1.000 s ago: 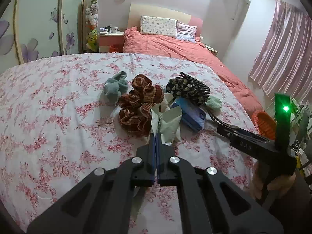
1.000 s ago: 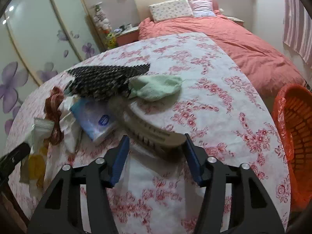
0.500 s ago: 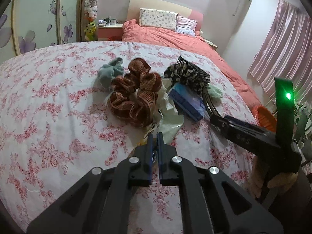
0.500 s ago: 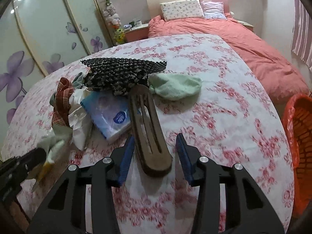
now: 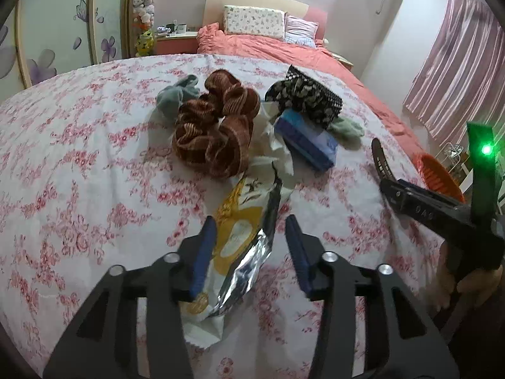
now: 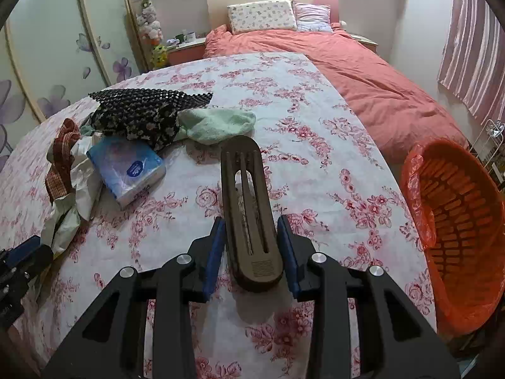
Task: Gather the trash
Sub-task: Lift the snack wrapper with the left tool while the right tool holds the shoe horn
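My left gripper (image 5: 249,240) is open, its fingers on either side of a yellow-and-white foil snack wrapper (image 5: 240,240) lying flat on the floral tablecloth (image 5: 79,189). My right gripper (image 6: 251,237) is shut on a brown slotted shoe sole (image 6: 249,202), held just above the cloth; it also shows in the left wrist view (image 5: 380,161). An orange bin (image 6: 454,221) with an orange liner stands by the table's right edge.
On the cloth lie a brown scrunchie (image 5: 214,132), a grey sock (image 5: 176,94), a blue tissue pack (image 6: 126,170), a black patterned pouch (image 6: 148,117), a green sock (image 6: 217,123) and crumpled white paper (image 6: 82,186). A bed with a coral cover (image 6: 347,63) stands behind.
My left gripper has opened and let go of the wrapper, which now lies flat on the cloth. My right gripper has closed on the shoe sole and turned it lengthwise.
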Demonstrator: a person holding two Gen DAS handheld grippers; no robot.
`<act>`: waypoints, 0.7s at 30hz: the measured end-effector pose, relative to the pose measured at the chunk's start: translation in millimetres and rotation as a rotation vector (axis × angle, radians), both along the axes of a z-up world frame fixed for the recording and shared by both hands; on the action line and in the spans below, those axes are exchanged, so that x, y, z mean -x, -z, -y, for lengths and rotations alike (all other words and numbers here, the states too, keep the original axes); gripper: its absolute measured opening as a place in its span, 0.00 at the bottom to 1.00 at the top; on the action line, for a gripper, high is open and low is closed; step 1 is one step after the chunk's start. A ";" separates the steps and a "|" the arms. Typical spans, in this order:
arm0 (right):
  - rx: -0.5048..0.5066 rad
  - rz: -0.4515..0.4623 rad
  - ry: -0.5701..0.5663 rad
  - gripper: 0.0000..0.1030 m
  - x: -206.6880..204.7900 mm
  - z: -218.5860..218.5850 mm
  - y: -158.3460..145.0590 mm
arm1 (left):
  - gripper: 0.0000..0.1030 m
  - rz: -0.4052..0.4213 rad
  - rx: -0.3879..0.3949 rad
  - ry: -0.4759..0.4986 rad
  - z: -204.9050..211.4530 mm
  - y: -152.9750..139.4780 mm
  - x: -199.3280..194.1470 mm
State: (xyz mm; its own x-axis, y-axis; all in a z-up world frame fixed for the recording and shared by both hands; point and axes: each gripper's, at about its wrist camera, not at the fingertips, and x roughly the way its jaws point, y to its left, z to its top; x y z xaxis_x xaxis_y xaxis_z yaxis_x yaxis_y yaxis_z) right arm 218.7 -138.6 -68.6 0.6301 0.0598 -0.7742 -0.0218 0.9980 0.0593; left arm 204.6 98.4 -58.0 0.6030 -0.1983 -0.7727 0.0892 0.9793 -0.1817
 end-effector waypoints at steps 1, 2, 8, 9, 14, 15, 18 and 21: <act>-0.001 0.000 -0.003 0.34 0.2 -0.6 0.2 | 0.49 -0.003 -0.007 0.001 -0.3 1.5 1.2; -0.004 0.001 -0.007 0.34 1.1 -2.0 0.3 | 0.49 -0.004 -0.013 0.002 -0.3 2.2 1.9; 0.000 0.014 -0.018 0.35 0.8 -2.7 2.7 | 0.50 -0.007 -0.052 0.006 3.8 6.8 3.3; -0.001 0.015 -0.018 0.35 0.6 -2.3 2.9 | 0.50 -0.006 -0.057 0.008 6.2 7.0 2.4; -0.006 0.016 -0.007 0.35 -1.1 -0.2 3.0 | 0.45 0.003 -0.078 0.008 17.4 8.7 -2.4; -0.006 0.017 -0.004 0.35 0.6 -0.5 2.2 | 0.42 0.004 -0.083 0.006 19.8 8.9 -4.8; -0.002 0.016 0.007 0.34 -6.6 0.2 1.7 | 0.36 0.008 -0.084 -0.006 26.2 8.3 -14.7; -0.001 0.014 0.011 0.34 -10.9 2.6 1.8 | 0.36 0.009 -0.085 -0.011 28.3 9.2 -22.3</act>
State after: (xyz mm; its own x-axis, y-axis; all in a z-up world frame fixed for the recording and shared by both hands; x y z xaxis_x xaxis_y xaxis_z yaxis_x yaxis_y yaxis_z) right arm 229.7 -141.3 -70.5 0.6419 0.0535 -0.7649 -0.0116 0.9981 0.0601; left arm 226.9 70.0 -67.2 0.6122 -0.1258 -0.7807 0.0796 0.9921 -0.0974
